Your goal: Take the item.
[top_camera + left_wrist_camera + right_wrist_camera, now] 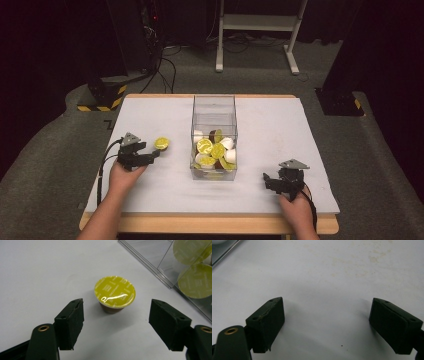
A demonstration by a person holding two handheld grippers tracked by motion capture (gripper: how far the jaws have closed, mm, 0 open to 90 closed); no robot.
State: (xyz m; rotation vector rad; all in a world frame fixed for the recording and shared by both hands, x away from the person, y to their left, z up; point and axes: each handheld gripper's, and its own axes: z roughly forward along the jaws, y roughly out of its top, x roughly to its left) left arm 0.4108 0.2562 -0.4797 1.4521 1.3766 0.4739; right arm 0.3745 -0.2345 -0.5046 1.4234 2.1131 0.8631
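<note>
Capsule [115, 293] just beyond spread left tongs [116, 323].

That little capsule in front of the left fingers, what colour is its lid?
Shiny yellow-green foil with faint printed lettering; the capsule has a brown body. Clearest in the left gripper view.

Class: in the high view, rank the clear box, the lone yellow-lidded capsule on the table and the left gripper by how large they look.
1. clear box
2. left gripper
3. lone capsule
</note>
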